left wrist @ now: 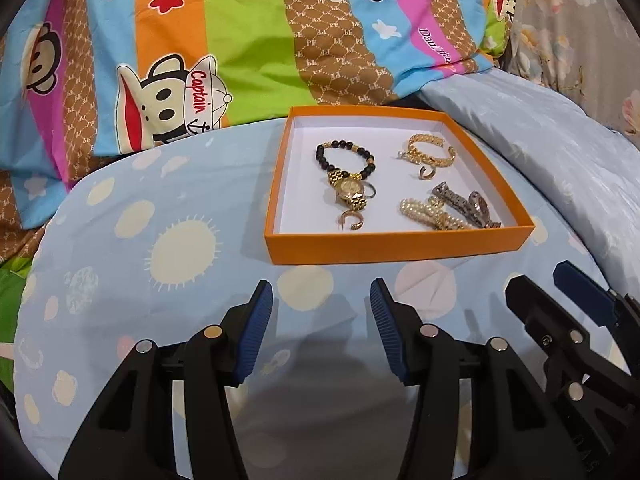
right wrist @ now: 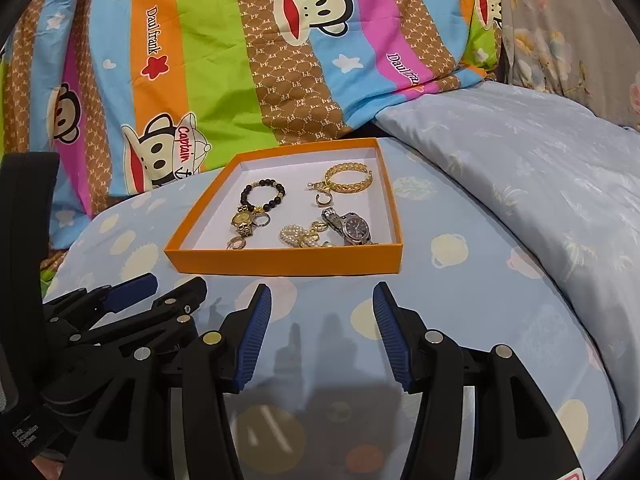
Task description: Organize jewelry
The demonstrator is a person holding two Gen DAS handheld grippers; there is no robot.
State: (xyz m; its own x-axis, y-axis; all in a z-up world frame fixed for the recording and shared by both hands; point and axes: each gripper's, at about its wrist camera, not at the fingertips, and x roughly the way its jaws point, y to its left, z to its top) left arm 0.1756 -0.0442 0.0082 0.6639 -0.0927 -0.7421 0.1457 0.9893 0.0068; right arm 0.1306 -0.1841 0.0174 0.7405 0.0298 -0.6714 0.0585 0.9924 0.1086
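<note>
An orange box [left wrist: 384, 247] with a white floor lies on a light blue cushion; it also shows in the right wrist view [right wrist: 288, 261]. Inside lie a black bead bracelet [left wrist: 346, 157], a gold watch [left wrist: 350, 191], a gold chain bangle [left wrist: 429, 153], a pearl piece [left wrist: 425, 211], a silver watch [right wrist: 351, 225] and a few small rings. My left gripper [left wrist: 321, 300] is open and empty, just in front of the box. My right gripper [right wrist: 322, 304] is open and empty, also in front of the box, beside the left one.
A striped cartoon-monkey blanket [left wrist: 224, 40] is heaped behind the box. A pale blue pillow [right wrist: 540, 168] rises to the right, with floral cloth [right wrist: 568, 32] beyond it. The cushion [left wrist: 160, 240] drops off at the left.
</note>
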